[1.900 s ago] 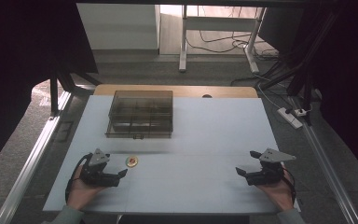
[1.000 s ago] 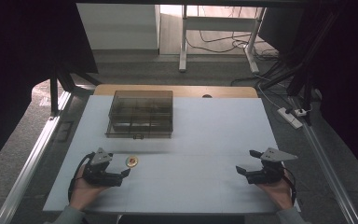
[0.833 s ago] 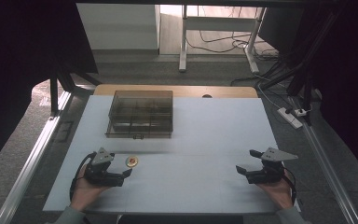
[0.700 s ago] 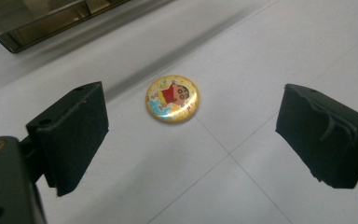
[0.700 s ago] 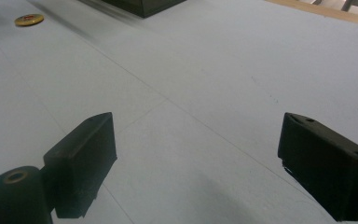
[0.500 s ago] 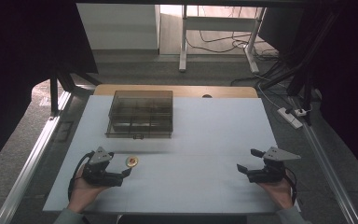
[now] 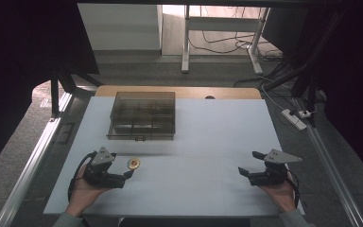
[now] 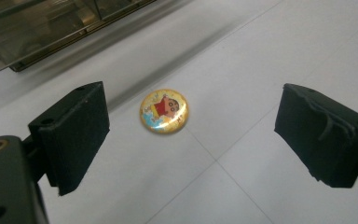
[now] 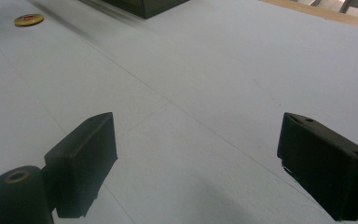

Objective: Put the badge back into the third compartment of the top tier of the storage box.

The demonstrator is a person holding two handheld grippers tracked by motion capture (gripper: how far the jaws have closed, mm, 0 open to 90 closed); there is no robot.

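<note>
A small round yellow badge (image 7: 133, 163) with a cartoon figure lies flat on the white table (image 7: 217, 132) at the front left. In the left gripper view the badge (image 8: 163, 110) sits just beyond the two wide-apart jaws. My left gripper (image 7: 128, 173) is open, low over the table, a little short of the badge. My right gripper (image 7: 242, 172) is open at the front right with nothing between its jaws. The right gripper view (image 9: 196, 154) shows the badge (image 9: 28, 19) far off at the top left.
A smoky transparent compartment box (image 7: 143, 115) with a front latch stands at the back left of the table; its edge (image 8: 37, 28) shows in the left gripper view. A wooden strip (image 7: 179, 91) runs behind the table. Cables and a power strip (image 7: 295, 118) lie on the floor at right.
My left gripper has crept slightly toward the badge. My right gripper has barely moved. The badge and box stay put.
</note>
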